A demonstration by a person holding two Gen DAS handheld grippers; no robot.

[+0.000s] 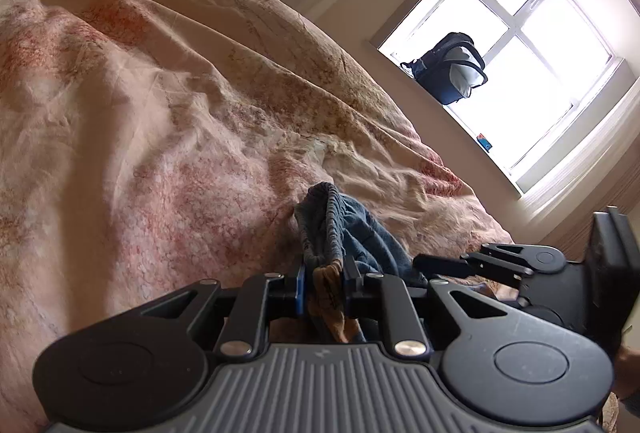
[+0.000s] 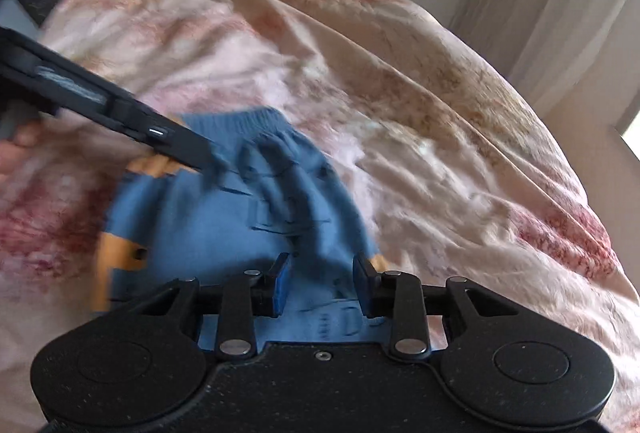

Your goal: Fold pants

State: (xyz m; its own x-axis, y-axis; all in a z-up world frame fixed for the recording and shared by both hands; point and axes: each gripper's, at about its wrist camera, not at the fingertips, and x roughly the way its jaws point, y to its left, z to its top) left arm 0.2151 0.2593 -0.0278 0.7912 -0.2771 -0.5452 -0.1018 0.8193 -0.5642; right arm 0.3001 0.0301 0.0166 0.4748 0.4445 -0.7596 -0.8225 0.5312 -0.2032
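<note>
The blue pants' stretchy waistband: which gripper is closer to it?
Left. The left gripper is clamped on the waistband; the right gripper hangs open over the lower pants.

The pants (image 2: 224,217) are blue with orange patches at nine o'clock; the bedspread (image 1: 168,81) is cream, mottled pink and rust-red.

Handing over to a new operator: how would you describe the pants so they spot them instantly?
Start from the wide pink-and-cream floral bedspread that fills the view. The pants lie crumpled on it, the only blue thing there, small, with orange trim, a ribbed waistband and the left gripper clamped on them.
</note>
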